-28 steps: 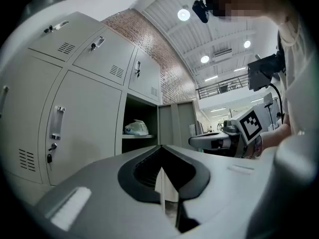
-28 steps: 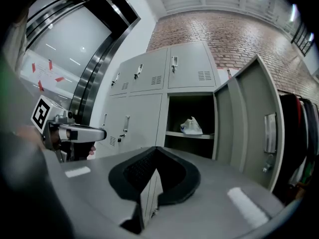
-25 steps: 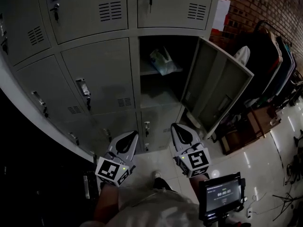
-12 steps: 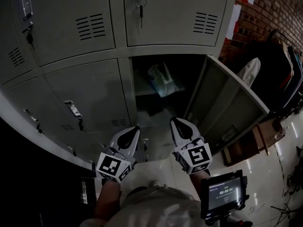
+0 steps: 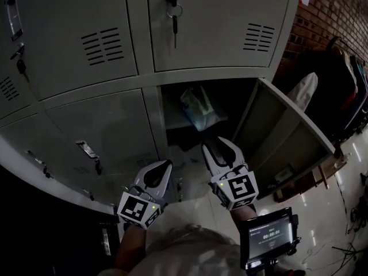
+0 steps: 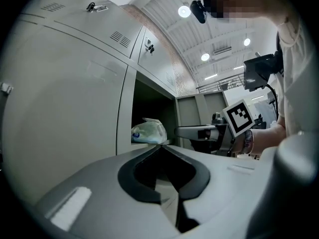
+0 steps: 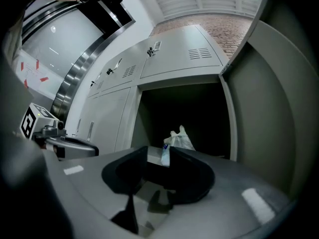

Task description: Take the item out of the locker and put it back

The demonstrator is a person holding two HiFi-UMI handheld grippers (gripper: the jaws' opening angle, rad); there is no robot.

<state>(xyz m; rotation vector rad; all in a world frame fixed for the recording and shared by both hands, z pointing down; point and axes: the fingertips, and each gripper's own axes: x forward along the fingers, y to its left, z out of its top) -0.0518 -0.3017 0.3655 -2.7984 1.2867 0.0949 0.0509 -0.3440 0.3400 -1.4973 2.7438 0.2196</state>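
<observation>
The item is a pale crumpled plastic bag [image 5: 198, 109] lying on the shelf inside the open locker [image 5: 172, 105]; it also shows as the bag [image 6: 148, 131] and the bag [image 7: 179, 139]. My right gripper [image 5: 219, 143] is held just in front of and below the locker mouth and points at the bag. Its jaws are opening, with a narrow gap at the right gripper [image 7: 158, 151] and nothing between them. My left gripper [image 5: 165, 165] hangs lower and to the left, in front of a closed door. Its tips meet at the left gripper [image 6: 162, 147], and it holds nothing.
The locker's door [image 5: 284, 140] stands swung out to the right of my right gripper. Closed lockers surround the opening, and a key [image 5: 173, 9] hangs in the one above. A small screen [image 5: 267, 236] sits at the lower right. Hanging clothes [image 5: 339, 91] and a brick wall are at the far right.
The view has closed in on the lockers. Both grippers have risen toward the open locker, the right one furthest. The right gripper's jaws have parted slightly.
</observation>
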